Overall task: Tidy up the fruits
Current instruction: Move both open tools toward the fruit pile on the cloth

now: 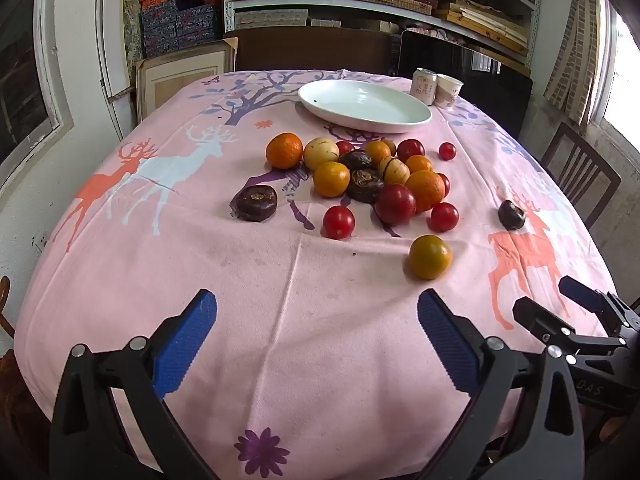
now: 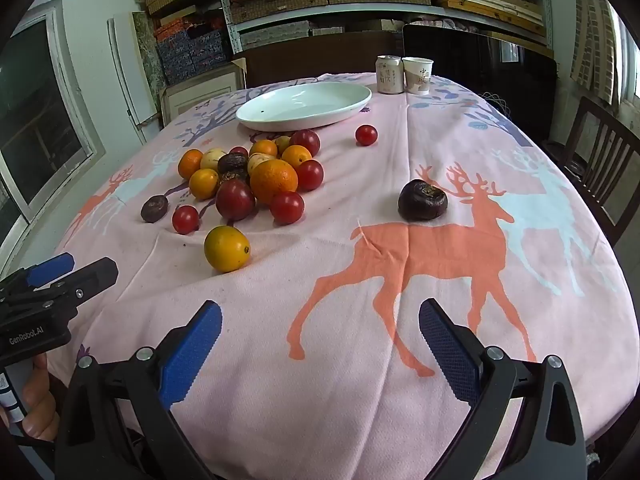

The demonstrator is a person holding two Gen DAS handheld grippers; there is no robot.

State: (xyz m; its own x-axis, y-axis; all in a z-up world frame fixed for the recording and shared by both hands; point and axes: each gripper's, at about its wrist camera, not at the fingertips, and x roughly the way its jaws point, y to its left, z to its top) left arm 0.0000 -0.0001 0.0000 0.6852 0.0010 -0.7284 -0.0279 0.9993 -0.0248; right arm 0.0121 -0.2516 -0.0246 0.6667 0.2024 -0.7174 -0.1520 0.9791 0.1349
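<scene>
- You are working over a table under a pink tablecloth point(image 1: 240, 280) printed with orange and pale deer, purple trees and flowers; shelves point(image 1: 360, 0) stacked with flat boxes fill the far wall, with windows to the left and right.
- A dark wooden chair point(image 2: 600, 152) stands at the table's right side.
- At the far end sit a white plate point(image 1: 400, 120) (nothing on it), and just right of it a drinks can point(image 1: 425, 85) touching a paper cup point(image 1: 449, 90).
- The fruit pile point(image 1: 372, 172) lies mid-table, just near of the plate: oranges, red tomato-like fruits, pale yellow fruits and dark brown ones, many touching.
- Strays lie apart from it: a dark fruit point(image 1: 256, 203) to the left, another dark fruit point(image 2: 422, 200) well to the right on an orange deer, a small red fruit point(image 2: 366, 135) near the plate's right end, and a yellow-orange fruit point(image 1: 430, 256) nearest you.
- Your left gripper point(image 1: 316, 344) hovers over bare cloth, jaws spread wide and holding nothing; the yellow-orange fruit sits just beyond its right finger.
- Your right gripper point(image 2: 320, 344) is likewise wide apart and empty, over the deer print, with nothing between it and the fruit; the pile lies far-left of it.
</scene>
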